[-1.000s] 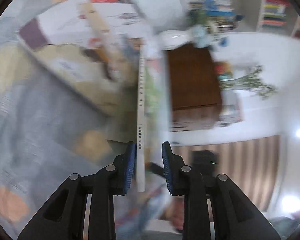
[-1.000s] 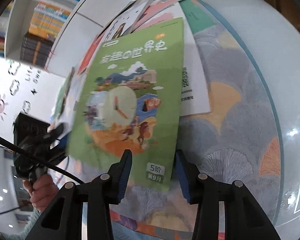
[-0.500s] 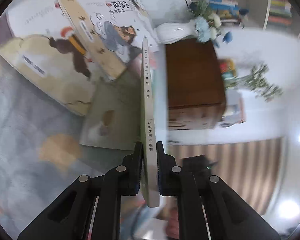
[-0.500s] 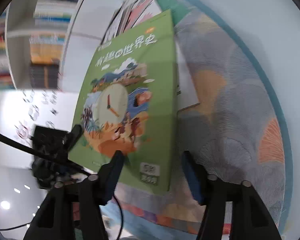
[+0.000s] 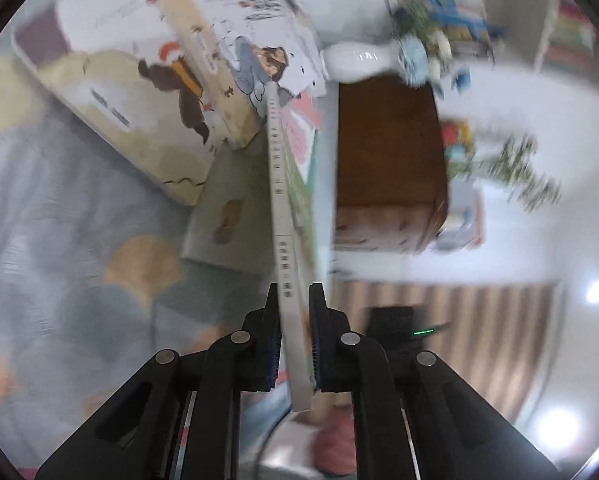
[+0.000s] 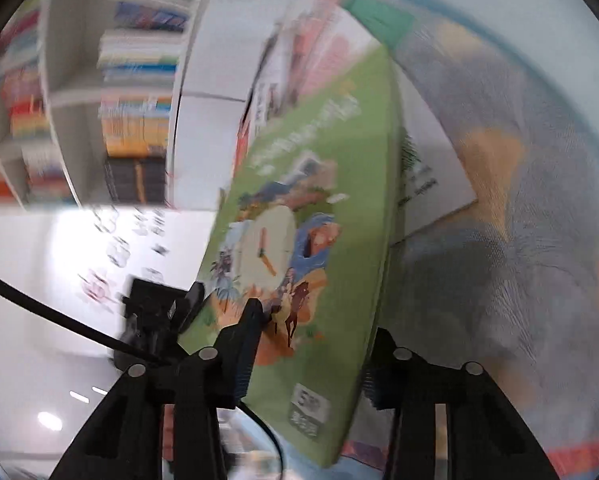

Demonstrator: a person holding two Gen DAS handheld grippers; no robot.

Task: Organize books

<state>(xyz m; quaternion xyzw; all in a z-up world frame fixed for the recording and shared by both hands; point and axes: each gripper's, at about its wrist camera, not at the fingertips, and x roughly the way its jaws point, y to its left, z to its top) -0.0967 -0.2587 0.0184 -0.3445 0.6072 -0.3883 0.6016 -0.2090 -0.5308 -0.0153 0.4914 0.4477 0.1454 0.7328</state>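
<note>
Now clamped edge-on in the left tool (image 5: pixel 293 344): green book (image 5: pixel 283 240).

Little is legible; both views are motion-blurred.

Green book (image 6: pixel 323 240), lying between the right gripper's fingers: a white label box near its closest corner, where only a "5" can be made out; the large title characters toward the far end of the cover are smeared past reading.

Same book's spine (image 5: pixel 285 236), seen edge-on running away from the left gripper's fingers: printed characters are present but cannot be read.

White sheet (image 6: pixel 431 176) just right of the green book: dark print lines, unreadable.
</note>
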